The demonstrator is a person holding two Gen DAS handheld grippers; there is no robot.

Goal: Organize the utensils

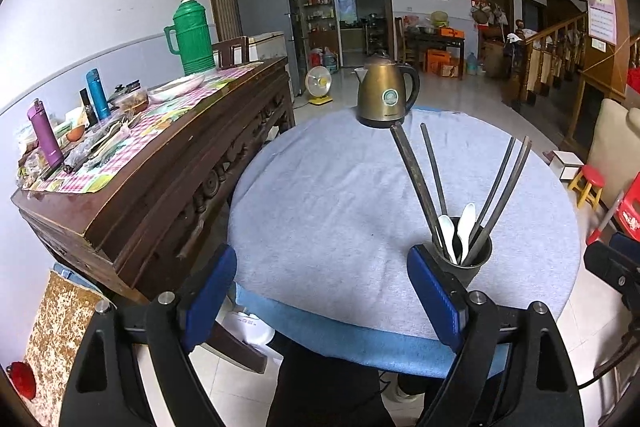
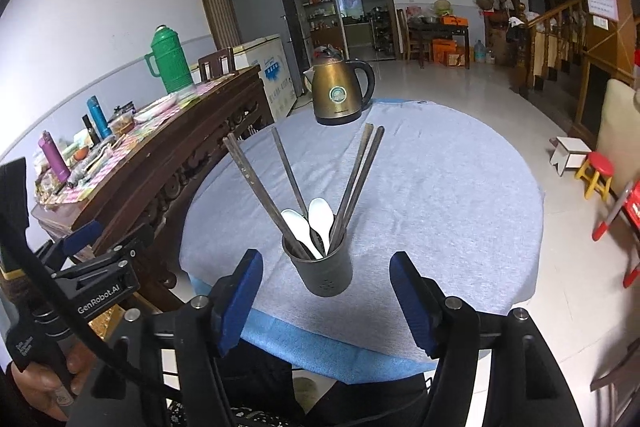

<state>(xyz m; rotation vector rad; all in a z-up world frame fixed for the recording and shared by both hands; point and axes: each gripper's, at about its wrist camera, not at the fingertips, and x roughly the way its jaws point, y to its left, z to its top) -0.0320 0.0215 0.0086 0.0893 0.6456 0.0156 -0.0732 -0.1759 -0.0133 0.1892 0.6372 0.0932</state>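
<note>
On bench near front edge: holder cup (image 2: 323, 269) with chopsticks (image 2: 362, 179) and white spoons (image 2: 320, 217) | left tool (image 1: 320, 291), right tool (image 2: 326, 301) both spread, empty | chopsticks light, stiff, slick: pinch mid-shaft | spoons look ceramic, likely brittle: grip handles gently
</note>
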